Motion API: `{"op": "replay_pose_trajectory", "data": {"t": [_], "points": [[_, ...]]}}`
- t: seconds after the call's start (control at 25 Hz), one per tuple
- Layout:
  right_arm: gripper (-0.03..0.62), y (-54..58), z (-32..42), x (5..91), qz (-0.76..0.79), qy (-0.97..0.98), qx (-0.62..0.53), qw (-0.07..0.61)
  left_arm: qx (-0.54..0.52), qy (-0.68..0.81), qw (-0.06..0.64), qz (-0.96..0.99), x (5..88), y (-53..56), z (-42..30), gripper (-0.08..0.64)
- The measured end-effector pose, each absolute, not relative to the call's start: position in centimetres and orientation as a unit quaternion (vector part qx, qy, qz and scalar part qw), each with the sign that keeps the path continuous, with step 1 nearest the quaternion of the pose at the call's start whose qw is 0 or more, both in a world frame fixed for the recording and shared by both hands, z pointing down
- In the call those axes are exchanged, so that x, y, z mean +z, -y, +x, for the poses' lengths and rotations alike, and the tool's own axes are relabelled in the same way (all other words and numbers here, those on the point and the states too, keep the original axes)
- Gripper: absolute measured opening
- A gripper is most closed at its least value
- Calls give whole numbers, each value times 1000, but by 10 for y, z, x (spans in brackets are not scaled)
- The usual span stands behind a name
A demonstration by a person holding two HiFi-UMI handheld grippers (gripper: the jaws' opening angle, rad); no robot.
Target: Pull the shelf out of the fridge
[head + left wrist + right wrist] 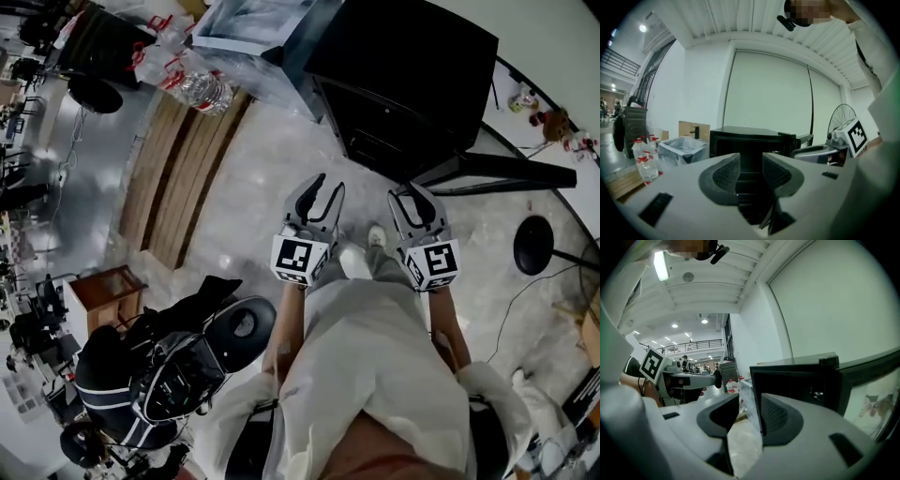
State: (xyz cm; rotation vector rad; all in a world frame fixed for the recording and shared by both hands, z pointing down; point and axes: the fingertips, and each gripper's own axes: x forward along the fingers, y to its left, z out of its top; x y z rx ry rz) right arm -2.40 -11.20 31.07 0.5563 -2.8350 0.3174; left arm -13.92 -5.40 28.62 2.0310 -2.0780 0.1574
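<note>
A small black fridge (403, 66) stands on the floor ahead of me, its door (506, 173) swung open to the right. Its inside (380, 141) is dark; in the left gripper view only faint horizontal shelf edges (749, 180) show there. My left gripper (319, 189) and right gripper (418, 197) are held side by side at waist height, a short way in front of the fridge and touching nothing. Both are shut and empty. The left gripper (751, 171) points straight at the fridge (750, 140). The right gripper (750, 416) points at the left edge of the fridge (797, 385).
A plastic-wrapped box (244, 33) and several water bottles (192, 84) stand left of the fridge, by wooden planks (183, 178). An office chair with a backpack (178, 366) is at my left. A round black stand base (536, 246) and cables lie to the right.
</note>
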Motion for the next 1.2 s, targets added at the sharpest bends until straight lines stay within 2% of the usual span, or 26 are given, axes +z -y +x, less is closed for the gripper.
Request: {"op": "replay_pose_trajectory", "data": {"t": [0.6, 1.2], "points": [[143, 103, -51, 387, 371, 906, 164, 117, 36, 573, 177, 799, 376, 80, -176, 153], [164, 132, -45, 484, 444, 854, 259, 83, 30, 528, 247, 812, 482, 121, -168, 153]]}}
